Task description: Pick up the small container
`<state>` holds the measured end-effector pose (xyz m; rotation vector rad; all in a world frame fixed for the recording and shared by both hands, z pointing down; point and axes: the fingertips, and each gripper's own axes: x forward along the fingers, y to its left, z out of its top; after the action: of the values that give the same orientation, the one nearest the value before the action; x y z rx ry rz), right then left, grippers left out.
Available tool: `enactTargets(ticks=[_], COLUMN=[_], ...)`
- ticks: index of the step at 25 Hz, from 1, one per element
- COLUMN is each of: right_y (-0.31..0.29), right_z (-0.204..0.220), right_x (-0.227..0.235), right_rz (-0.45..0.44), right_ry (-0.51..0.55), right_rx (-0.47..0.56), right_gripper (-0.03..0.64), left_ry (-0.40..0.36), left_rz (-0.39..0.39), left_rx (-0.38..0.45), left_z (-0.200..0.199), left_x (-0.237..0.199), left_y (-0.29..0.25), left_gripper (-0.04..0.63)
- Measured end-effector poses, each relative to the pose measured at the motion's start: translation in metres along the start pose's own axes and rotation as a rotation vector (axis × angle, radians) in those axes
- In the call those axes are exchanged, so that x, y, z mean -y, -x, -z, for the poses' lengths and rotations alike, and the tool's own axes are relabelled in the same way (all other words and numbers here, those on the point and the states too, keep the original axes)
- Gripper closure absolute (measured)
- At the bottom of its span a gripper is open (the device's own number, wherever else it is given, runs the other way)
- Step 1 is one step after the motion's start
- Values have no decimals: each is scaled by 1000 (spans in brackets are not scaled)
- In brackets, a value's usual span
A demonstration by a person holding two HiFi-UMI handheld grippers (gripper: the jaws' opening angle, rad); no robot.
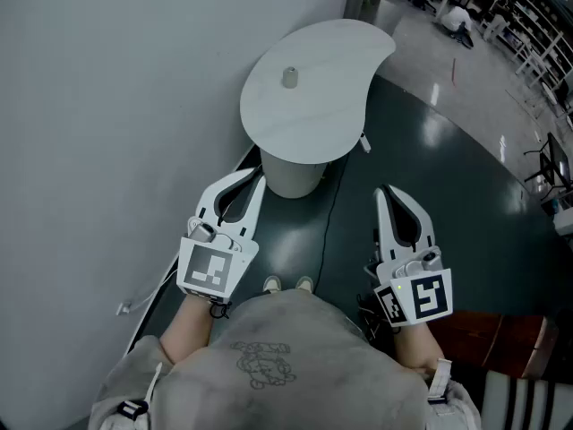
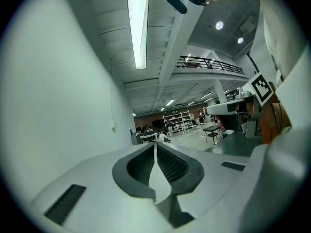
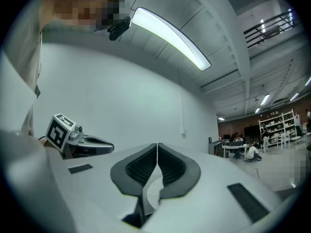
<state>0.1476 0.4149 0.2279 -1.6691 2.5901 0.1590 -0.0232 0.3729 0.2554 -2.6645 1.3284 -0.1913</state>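
Left claw (image 1: pixel 259 179): clenched, empty | right claw (image 1: pixel 381 193): clenched, empty | small container (image 1: pixel 290 77): on table (image 1: pixel 331 106), untouched

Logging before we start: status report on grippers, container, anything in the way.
Left gripper shut, empty. Right gripper shut, empty. Small container upright on white table, untouched. Nothing seen blocking it.

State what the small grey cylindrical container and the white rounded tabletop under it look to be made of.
The small grey cylindrical container is probably plastic or ceramic with a matt finish: it is an even dull grey with no glint, though too small to be sure. The white rounded tabletop looks like laminate or painted board, smooth and satin: a flat surface with faint mottling and a soft sheen.
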Motion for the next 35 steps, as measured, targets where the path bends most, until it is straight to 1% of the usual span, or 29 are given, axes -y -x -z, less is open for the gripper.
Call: enactTargets(ticks=[6, 11, 14, 19, 23, 27, 31, 35], right_y=[6, 8, 10, 9, 16, 17, 16, 4], right_z=[1, 12, 20, 39, 38, 35, 39, 47], right_x=[12, 19, 26, 37, 51, 59, 66, 66], right_rz=[-9, -28, -37, -59, -87, -99, -94, -119], right_ry=[-32, -26, -42, -73, -84, -127, -118, -90], right_rx=[18, -17, -34, -47, -38, -24, -24, -25], right_gripper=[586, 586, 586, 586, 586, 586, 586, 586], left_ry=[-6, -19, -25, -21, -31, -7, -7, -2], left_rz=[-5, -17, -17, -16, -28, -69, -80, -96], left_rx=[-1, -8, -17, -22, -32, -19, -23, -28], left_z=[-5, -7, -6, 0, -4, -10, -6, 5], left_x=[8, 14, 21, 32, 45, 42, 39, 31], left_y=[-7, -13, -19, -31, -39, -39, -42, -49], left_gripper=[565, 565, 565, 565, 565, 565, 565, 565])
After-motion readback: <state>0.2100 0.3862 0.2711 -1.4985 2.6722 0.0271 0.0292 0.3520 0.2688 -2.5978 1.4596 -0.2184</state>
